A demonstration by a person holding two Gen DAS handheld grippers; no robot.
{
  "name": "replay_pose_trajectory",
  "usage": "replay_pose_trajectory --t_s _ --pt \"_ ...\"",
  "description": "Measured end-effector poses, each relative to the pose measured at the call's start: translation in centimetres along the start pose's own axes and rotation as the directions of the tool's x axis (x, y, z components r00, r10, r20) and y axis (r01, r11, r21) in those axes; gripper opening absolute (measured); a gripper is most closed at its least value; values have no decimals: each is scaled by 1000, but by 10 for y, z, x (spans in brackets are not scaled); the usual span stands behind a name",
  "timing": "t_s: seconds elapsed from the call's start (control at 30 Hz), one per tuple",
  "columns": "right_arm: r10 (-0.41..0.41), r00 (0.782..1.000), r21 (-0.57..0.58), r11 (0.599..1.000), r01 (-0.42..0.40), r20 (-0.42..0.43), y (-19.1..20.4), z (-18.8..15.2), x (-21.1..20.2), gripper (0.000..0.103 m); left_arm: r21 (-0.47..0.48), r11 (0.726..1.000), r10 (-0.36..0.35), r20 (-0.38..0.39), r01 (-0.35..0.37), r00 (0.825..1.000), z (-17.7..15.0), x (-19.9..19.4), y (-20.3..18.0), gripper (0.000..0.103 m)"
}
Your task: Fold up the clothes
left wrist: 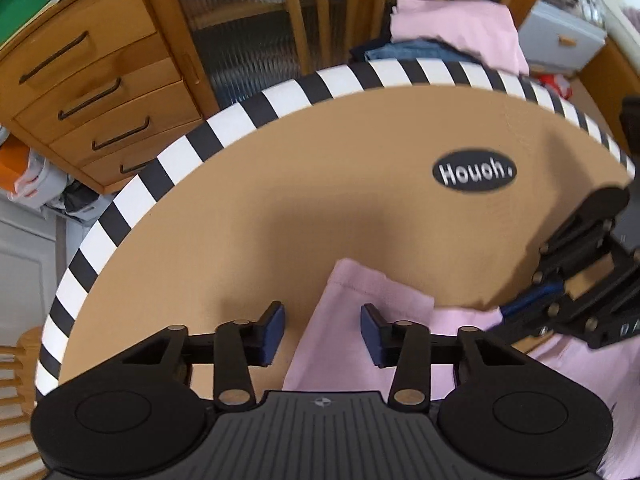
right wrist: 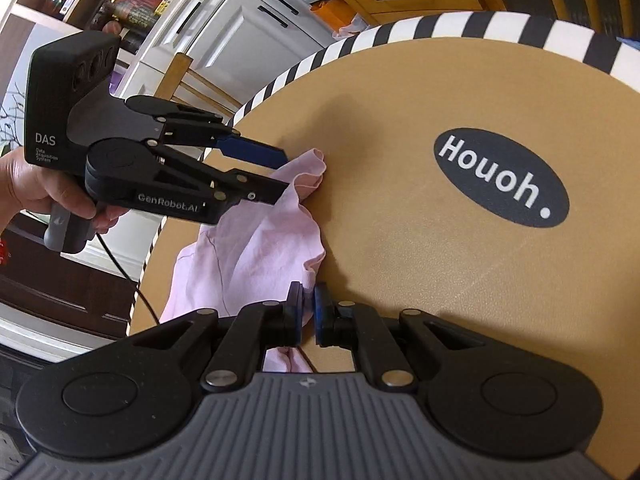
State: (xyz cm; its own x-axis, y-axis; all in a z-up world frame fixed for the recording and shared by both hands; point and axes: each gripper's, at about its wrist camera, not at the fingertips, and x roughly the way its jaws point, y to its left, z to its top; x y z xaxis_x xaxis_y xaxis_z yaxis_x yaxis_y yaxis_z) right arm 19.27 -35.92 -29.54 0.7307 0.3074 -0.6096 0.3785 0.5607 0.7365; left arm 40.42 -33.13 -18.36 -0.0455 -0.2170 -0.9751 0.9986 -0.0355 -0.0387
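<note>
A pale pink garment [left wrist: 360,332] [right wrist: 260,248] lies crumpled on a round tan table [left wrist: 280,200] [right wrist: 400,248] with a black-and-white striped rim. My left gripper [left wrist: 323,330] [right wrist: 285,174] points down over one corner of the cloth. Its jaws stand apart with the cloth's edge between them, and the pads do not press on it. My right gripper [right wrist: 307,308] [left wrist: 506,310] is shut on another edge of the same garment near the table's front. A person's hand [right wrist: 28,188] holds the left gripper's handle.
A black oval "Houoh." label [left wrist: 474,174] [right wrist: 500,176] marks the tabletop. A pile of clothes [left wrist: 452,36], pink over denim, sits beyond the far rim. A wooden drawer cabinet [left wrist: 92,92] stands behind, and a wooden chair [right wrist: 188,80] stands by the table.
</note>
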Motion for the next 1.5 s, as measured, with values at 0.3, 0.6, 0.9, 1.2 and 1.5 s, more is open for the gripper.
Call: replay_pose_trajectory --t_s 0.3,0.6,0.9,1.2,1.5 --pt "-9 1000 -31 999 9 26 2 -9 -10 5 -37 999 4 45 -3 999 -12 -13 -4 2" --pt "8 994 -240 971 18 108 47 -18 -33 6 -167 984 95 168 -67 981 -48 -74 -2 2" --pt "16 997 -545 838 28 75 101 -52 -42 6 -278 959 107 212 -45 971 -127 -115 -33 2" --pt "-41 999 -848 529 42 25 145 -115 -27 6 -418 908 125 256 -7 959 -211 -127 -67 2" --pt "-121 992 -976 212 55 30 159 -163 -3 6 -513 858 85 209 35 974 -270 -103 -93 2"
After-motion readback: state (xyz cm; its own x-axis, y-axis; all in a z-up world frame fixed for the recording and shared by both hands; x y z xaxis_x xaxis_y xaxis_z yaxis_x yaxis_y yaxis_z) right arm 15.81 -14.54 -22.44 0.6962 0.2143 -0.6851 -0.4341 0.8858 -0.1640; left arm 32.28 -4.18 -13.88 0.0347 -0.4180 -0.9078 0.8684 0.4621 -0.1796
